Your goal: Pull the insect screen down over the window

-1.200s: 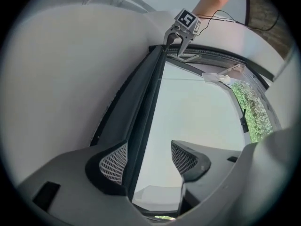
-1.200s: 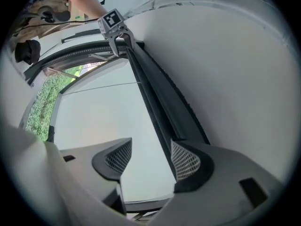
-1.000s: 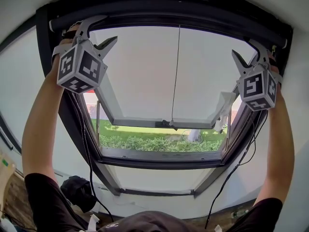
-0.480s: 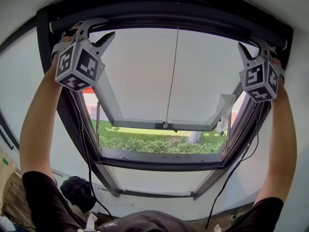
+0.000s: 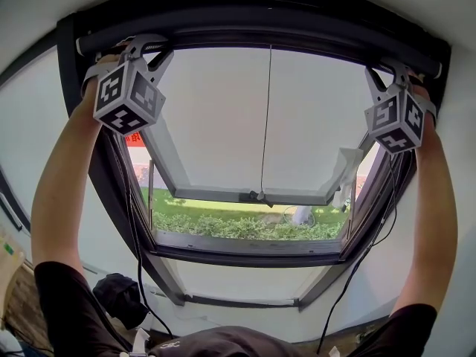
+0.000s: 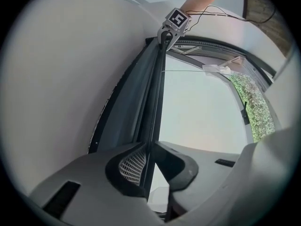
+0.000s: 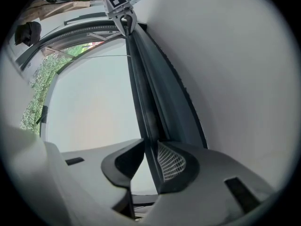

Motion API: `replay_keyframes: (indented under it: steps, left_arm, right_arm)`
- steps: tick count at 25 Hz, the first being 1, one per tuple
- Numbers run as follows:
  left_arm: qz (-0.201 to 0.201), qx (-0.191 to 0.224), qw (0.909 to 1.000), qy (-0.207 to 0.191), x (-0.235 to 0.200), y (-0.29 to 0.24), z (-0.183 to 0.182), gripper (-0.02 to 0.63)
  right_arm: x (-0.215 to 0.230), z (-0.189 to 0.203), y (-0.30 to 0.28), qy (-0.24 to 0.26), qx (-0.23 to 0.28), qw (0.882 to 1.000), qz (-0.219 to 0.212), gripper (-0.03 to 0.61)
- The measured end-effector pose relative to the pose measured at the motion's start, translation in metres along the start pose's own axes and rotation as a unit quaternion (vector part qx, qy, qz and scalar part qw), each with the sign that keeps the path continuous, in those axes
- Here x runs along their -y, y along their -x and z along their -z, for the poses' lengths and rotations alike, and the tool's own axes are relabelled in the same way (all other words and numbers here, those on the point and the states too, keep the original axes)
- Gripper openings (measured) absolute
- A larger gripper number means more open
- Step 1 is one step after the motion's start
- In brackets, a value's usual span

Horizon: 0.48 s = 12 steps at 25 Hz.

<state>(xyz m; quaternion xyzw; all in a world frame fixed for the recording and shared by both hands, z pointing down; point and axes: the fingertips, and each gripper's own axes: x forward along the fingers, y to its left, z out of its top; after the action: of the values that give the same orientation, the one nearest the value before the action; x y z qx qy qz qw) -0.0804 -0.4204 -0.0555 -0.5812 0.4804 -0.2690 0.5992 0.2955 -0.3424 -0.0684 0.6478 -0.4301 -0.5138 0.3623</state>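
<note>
Screen bar (image 6: 154, 102) looking stiff, light, likely spring-tensioned. Left gripper (image 6: 149, 147), right gripper (image 7: 150, 147) just been closing, now pinching bar near opposite ends; even pulling seeming best.

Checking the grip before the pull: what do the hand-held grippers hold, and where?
Both have just been closing on the insect screen's pull bar: the left hand-held gripper clamps its left end, the right hand-held gripper its right end.

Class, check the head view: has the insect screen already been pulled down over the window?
No: the screen's dark bar sits at the window frame's top, with the greenery below uncovered.
</note>
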Motion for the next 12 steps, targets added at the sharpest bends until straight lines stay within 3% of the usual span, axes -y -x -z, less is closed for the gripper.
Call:
replay_keyframes:
  steps: [7,12]
  left_arm:
    - [-0.004,-0.007,0.9999,-0.011,-0.0001,-0.0031,-0.0013,0.049]
    - [0.028,-0.026,0.9989,-0.026,0.0026,-0.0032,0.0019,0.041]
  right_arm:
    - [-0.0028,0.0012,-0.0021,0.014,-0.003,1.000,-0.013,0.080]
    - [-0.0015,-0.0004,-0.0031,0.031,-0.012,0.999,-0.026,0.048]
